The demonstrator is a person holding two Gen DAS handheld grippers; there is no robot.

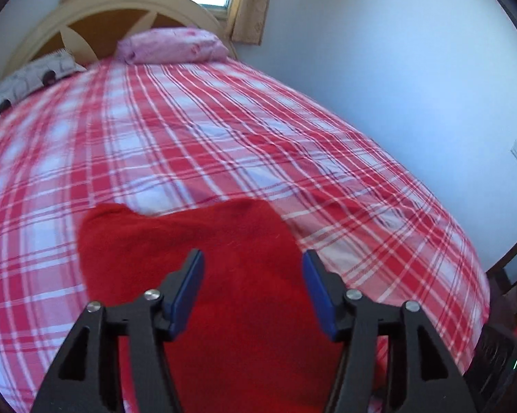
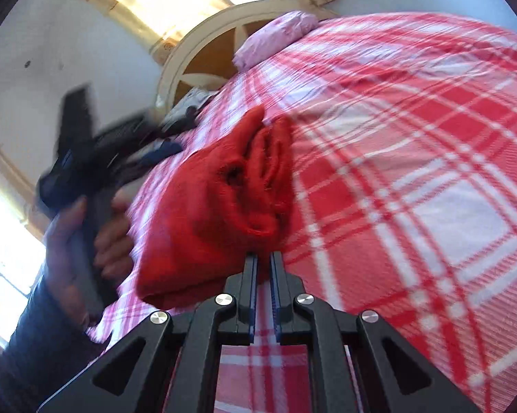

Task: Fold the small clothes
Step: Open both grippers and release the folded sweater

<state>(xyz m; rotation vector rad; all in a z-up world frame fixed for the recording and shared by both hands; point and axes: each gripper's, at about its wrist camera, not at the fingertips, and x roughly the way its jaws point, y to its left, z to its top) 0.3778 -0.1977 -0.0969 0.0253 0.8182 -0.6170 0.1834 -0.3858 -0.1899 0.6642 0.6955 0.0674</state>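
Note:
A red knitted garment [image 1: 196, 258] lies on the red-and-white plaid bed [image 1: 224, 130]. In the left wrist view my left gripper [image 1: 253, 258] is open above the garment, jaws wide apart with nothing between them. In the right wrist view the same garment [image 2: 210, 206] lies bunched and partly folded on the bed [image 2: 413, 172]. My right gripper [image 2: 263, 258] is shut, its tips pinching the garment's near edge. The left gripper [image 2: 96, 144] appears blurred at the left of that view, held in a hand.
A pink pillow [image 1: 172, 44] and a patterned white pillow [image 1: 34, 75] lie at the headboard [image 1: 120, 10]. A pale wall [image 1: 413, 86] runs along the bed's right side. Dark items [image 2: 179, 117] lie near the headboard in the right wrist view.

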